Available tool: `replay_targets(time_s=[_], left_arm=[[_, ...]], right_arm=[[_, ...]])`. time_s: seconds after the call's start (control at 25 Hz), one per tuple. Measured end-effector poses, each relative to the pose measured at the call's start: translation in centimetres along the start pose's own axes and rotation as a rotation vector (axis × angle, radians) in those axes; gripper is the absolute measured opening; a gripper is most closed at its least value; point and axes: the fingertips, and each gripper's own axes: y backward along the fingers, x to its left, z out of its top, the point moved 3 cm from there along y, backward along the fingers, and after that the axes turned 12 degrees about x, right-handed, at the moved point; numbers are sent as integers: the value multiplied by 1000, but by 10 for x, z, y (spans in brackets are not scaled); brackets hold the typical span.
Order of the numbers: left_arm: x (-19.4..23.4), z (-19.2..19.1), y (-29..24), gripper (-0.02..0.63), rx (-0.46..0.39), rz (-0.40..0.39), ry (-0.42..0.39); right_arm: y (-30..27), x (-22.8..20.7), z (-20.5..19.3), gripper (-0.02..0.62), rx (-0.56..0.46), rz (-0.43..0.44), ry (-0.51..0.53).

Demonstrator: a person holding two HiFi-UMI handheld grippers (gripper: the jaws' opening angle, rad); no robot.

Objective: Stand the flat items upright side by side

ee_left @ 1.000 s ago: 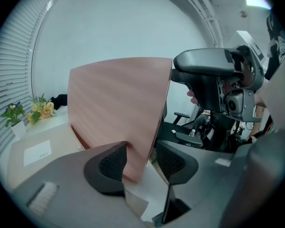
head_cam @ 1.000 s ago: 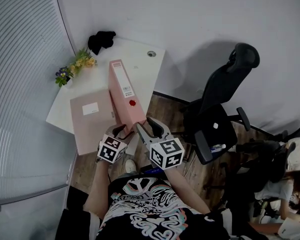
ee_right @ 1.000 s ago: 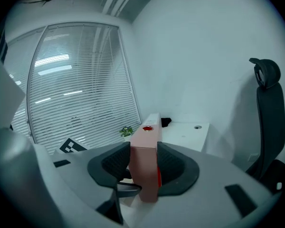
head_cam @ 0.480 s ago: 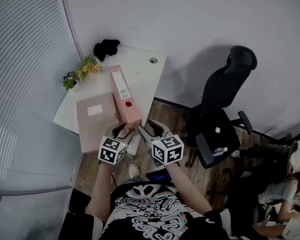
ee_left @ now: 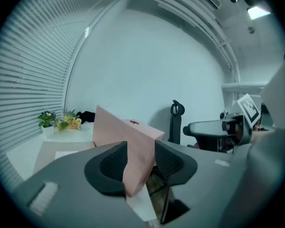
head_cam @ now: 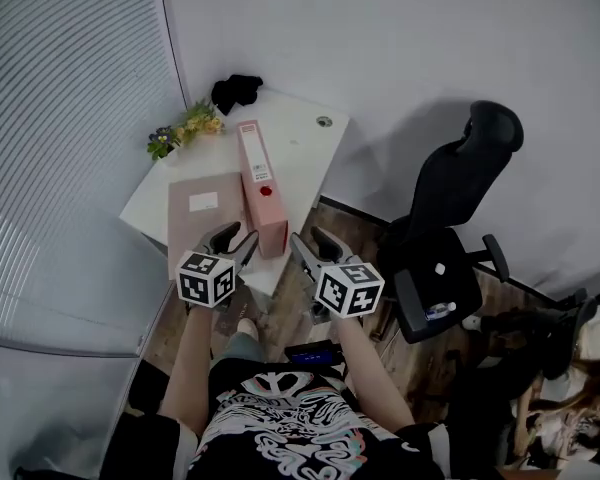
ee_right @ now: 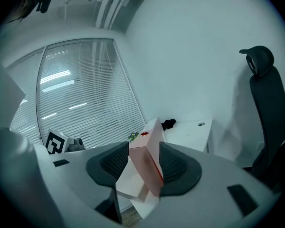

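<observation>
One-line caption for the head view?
Pink binder upright on white desk; a second binder lies flat to its left.

Office: desk (head_cam: 302,140), swivel chair (head_cam: 462,196), binders (head_cam: 261,180)

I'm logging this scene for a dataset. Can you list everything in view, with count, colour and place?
desk: 1, white, against the wall
standing binder: 1, pink, on the desk, right of the flat one
flat binder: 1, pink, desk's left part
flowers: 1 bunch, yellow and purple, desk's far left corner
dark bundle: 1, black, desk's far edge
office chair: 1, black, right of the desk
blinds: 1 set, pale grey, left
left gripper: 1, grey, open, left of the standing binder's near end
right gripper: 1, grey, open, jaws have just been opening, right of that end
</observation>
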Motion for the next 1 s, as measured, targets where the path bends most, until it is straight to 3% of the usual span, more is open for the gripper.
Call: replay_targets(time_s=[0.24,0.52,1.0], left_arm=[[34,-2,-3,118,-77,-125,291],[71,24,-32,145,-78,-317,339],[129,47,-80,158,-19,-463,358]], right_arm=[[-7,3,24,198,-37,13,-44],[-62,3,77,250,2,15,-9],[-177,-12,131,343,232,-80,52]])
